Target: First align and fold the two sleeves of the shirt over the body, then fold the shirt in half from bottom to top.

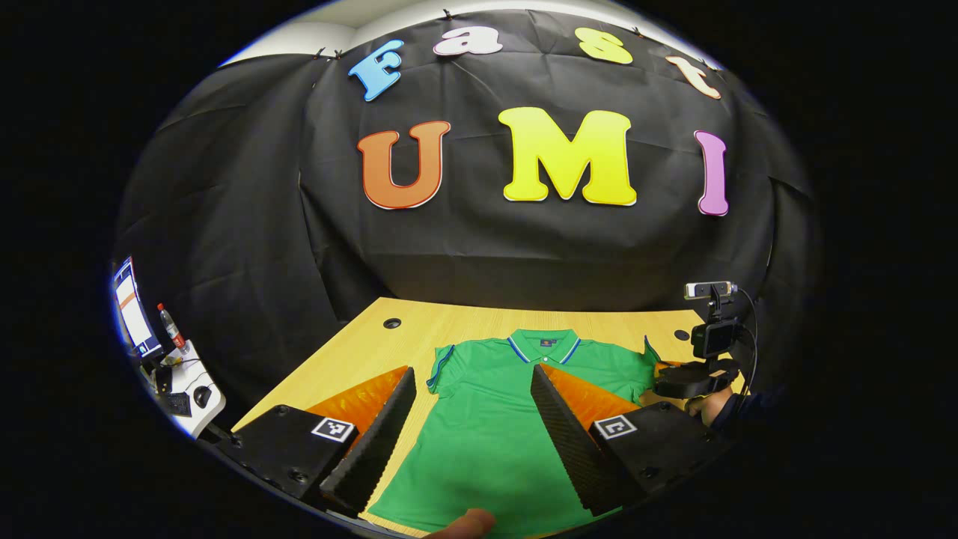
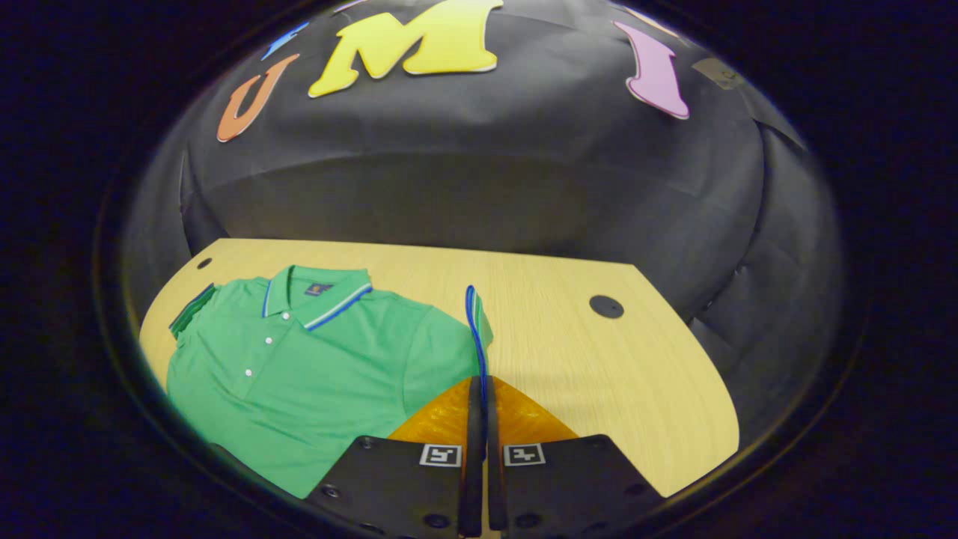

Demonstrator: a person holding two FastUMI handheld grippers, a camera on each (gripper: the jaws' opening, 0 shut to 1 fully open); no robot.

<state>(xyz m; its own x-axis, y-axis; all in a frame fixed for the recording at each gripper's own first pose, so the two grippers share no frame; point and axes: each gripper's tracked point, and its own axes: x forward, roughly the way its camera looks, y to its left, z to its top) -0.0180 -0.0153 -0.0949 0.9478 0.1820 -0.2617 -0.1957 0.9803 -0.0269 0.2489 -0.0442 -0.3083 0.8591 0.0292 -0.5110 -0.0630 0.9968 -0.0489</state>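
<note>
In the right gripper view the right tool [image 2: 477, 404] is seen clamped on the blue-trimmed cuff of the shirt's sleeve [image 2: 479, 329], both fingers pressed together on the edge, which is lifted off the surface [image 2: 599, 359]. In the left gripper view the left tool [image 1: 473, 419] is held with its fingers wide apart above the shirt's body, gripping nothing. The green shirt [image 1: 494, 419] is spread face up on the light wooden surface, collar at the far side, with blue-and-white trim, white buttons and a striped cuff on the other sleeve [image 2: 191, 307]. The right tool is also seen at the shirt's right edge in the left gripper view.
</note>
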